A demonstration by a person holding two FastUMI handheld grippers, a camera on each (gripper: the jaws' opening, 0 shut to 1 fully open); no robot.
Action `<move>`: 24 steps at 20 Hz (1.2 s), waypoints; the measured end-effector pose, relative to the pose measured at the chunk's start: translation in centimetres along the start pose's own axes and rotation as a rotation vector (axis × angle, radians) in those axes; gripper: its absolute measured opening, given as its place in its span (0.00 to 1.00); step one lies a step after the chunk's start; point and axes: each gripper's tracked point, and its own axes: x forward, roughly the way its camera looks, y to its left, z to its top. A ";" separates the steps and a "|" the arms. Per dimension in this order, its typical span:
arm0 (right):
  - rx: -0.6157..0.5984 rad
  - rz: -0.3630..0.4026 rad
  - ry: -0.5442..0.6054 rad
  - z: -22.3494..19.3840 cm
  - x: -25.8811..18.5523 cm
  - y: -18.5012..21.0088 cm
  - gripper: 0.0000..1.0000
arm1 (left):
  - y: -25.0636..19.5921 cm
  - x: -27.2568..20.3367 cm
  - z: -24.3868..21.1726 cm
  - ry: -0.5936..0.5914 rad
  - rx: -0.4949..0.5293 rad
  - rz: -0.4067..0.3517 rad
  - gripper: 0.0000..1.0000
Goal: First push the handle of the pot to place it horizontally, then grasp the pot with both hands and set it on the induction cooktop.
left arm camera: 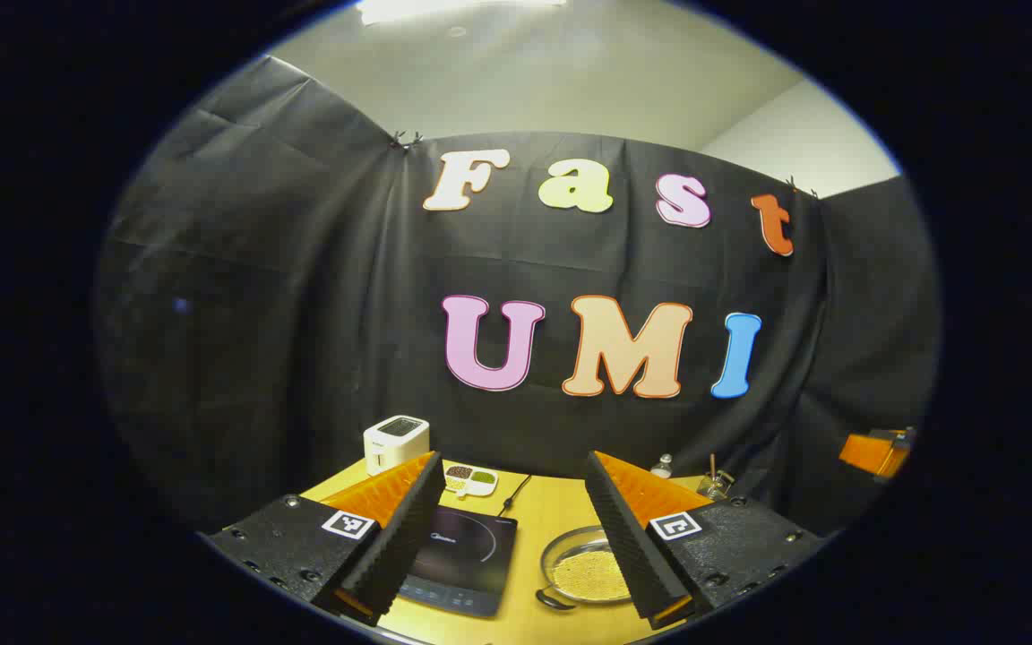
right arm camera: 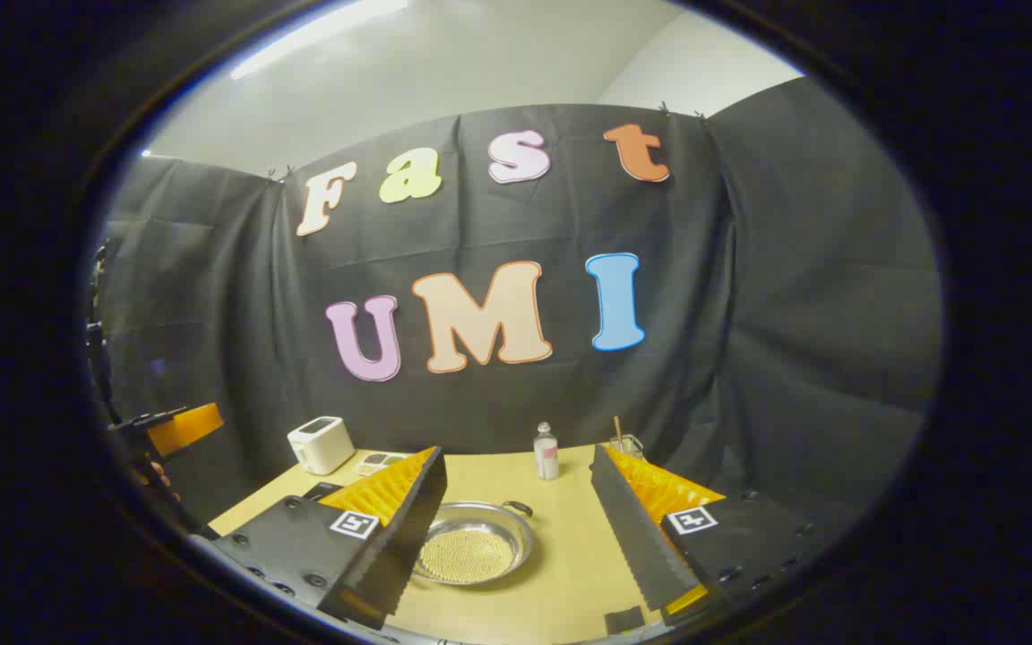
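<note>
A shallow metal pot with small pale grains inside sits on the yellow table, right of the black induction cooktop. A dark handle shows at its near rim. My left gripper is open, hovering above the cooktop and pot. In the right gripper view the pot lies between the fingers, with one dark handle at its far right rim. My right gripper is open above it. The other gripper shows at the far left.
A white box-shaped appliance stands at the table's back left, with a small white dish of spices beside it. A small bottle and a glass jar with a stick stand at the back. The other gripper is at the right.
</note>
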 end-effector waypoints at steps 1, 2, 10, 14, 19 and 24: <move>-0.010 -0.019 0.005 -0.1 0.2 0.1 0.94 | 0.5 0.6 -0.1 0.004 0.011 -0.003 0.96; -0.020 -0.032 0.010 -0.2 0.3 0.2 0.94 | 0.5 1.0 -0.3 0.015 0.012 -0.009 0.92; -0.070 -0.016 0.031 1.6 2.4 0.2 1.00 | -0.8 2.0 0.2 0.027 0.034 -0.003 0.95; -0.070 -0.005 0.024 1.9 3.1 -0.8 1.00 | -2.4 2.5 0.5 0.021 0.031 -0.015 0.92; -0.068 -0.001 0.038 1.4 3.8 -1.5 1.00 | -3.8 2.9 0.4 0.010 0.037 -0.029 0.92; -0.052 0.015 0.063 0.6 4.6 -1.0 1.00 | -3.4 2.9 -0.2 0.030 0.035 -0.009 0.92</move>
